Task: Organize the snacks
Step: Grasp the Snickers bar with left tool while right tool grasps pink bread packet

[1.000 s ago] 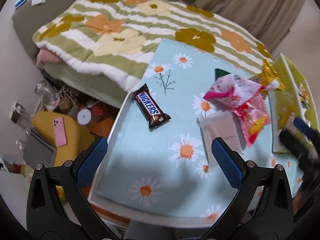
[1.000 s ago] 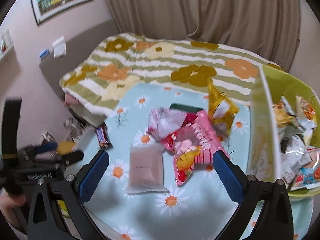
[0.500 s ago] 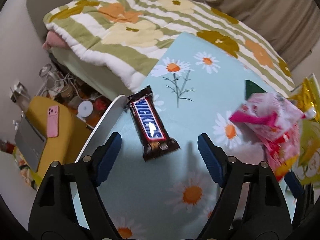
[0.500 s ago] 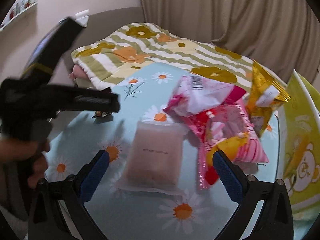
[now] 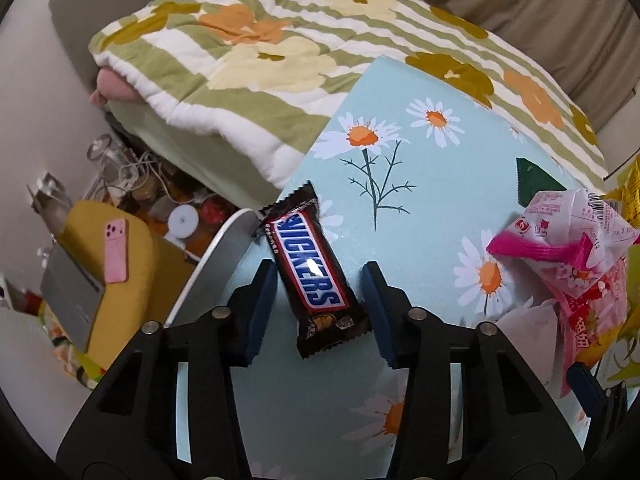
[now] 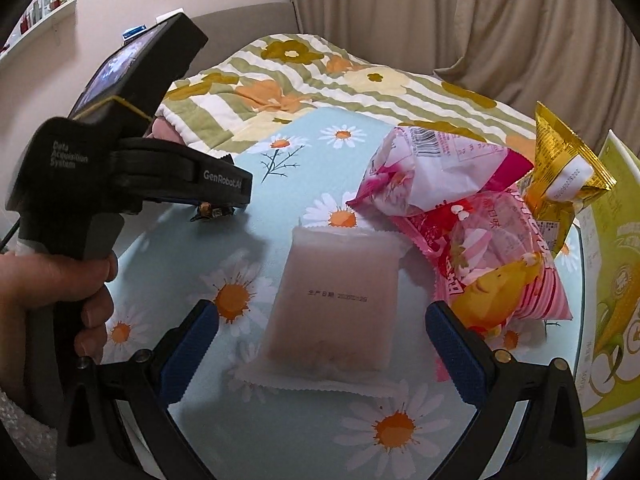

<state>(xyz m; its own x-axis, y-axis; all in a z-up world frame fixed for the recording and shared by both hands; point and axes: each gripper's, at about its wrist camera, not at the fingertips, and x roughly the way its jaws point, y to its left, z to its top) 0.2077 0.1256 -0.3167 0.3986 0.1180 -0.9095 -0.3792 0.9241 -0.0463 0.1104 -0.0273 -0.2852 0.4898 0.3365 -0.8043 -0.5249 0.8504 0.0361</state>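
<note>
**Two grabs, two ways to slip**

The left gripper (image 5: pixel 318 312) is closing around the Snickers (image 5: pixel 310 274); the bar sits between its jaws, the right pad about touching the wrapper, the left pad with a gap. The bar lies at the table's (image 5: pixel 420 184) left edge, long axis running from the gripper up and to the left, toward that edge. An off-centre pinch could twist it or nudge it off.

The right gripper (image 6: pixel 320 344) stands wide open, holding nothing, straddling the pale pouch (image 6: pixel 340 296), whose long axis points away from it. Closing may snag the pink bag (image 6: pixel 496 268) touching its right side.
</note>
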